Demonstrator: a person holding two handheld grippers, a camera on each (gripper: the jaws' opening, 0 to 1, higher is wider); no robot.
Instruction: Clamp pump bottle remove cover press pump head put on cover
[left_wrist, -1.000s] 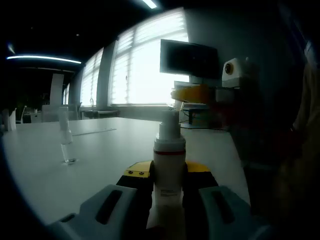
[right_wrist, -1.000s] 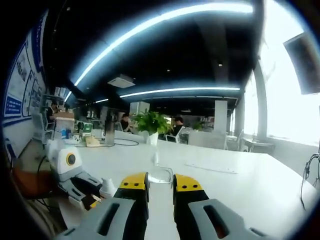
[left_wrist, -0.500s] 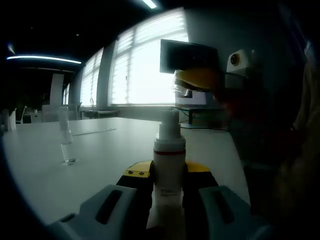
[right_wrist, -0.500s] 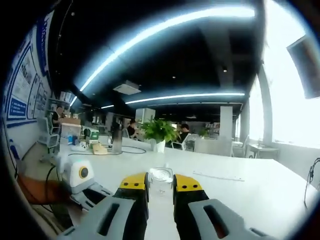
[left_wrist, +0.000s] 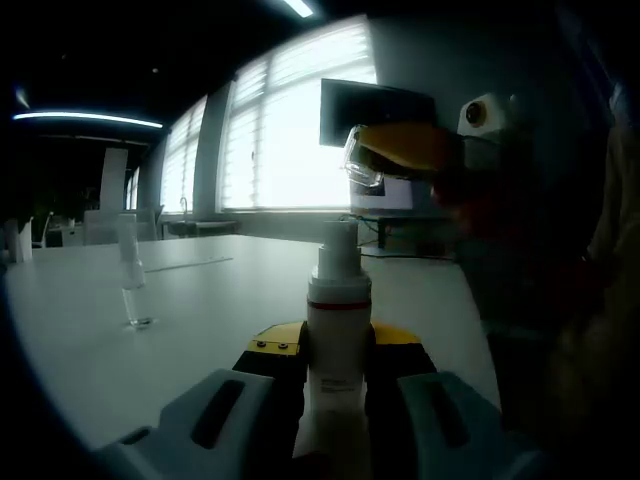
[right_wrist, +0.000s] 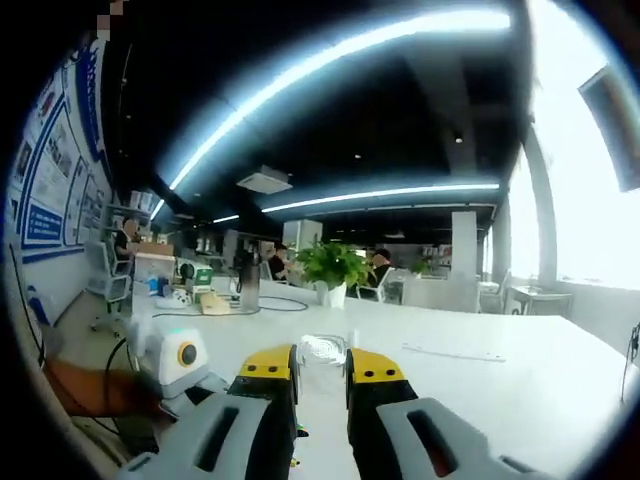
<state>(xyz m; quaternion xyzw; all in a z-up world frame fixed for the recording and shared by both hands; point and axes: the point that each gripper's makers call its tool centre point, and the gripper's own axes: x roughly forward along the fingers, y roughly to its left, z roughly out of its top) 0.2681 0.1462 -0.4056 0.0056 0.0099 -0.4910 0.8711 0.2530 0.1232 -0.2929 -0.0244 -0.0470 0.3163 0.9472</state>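
Left tool (left_wrist: 338, 372) clamped on pump bottle (left_wrist: 338, 340), upright on white counter (left_wrist: 180, 330), pump head bare. Right tool (right_wrist: 321, 378) gripping clear cover (right_wrist: 322, 351) between yellow tips; seen from left gripper view up right of bottle, well above pump head, apart. Potted plant (right_wrist: 335, 272) on far counter.
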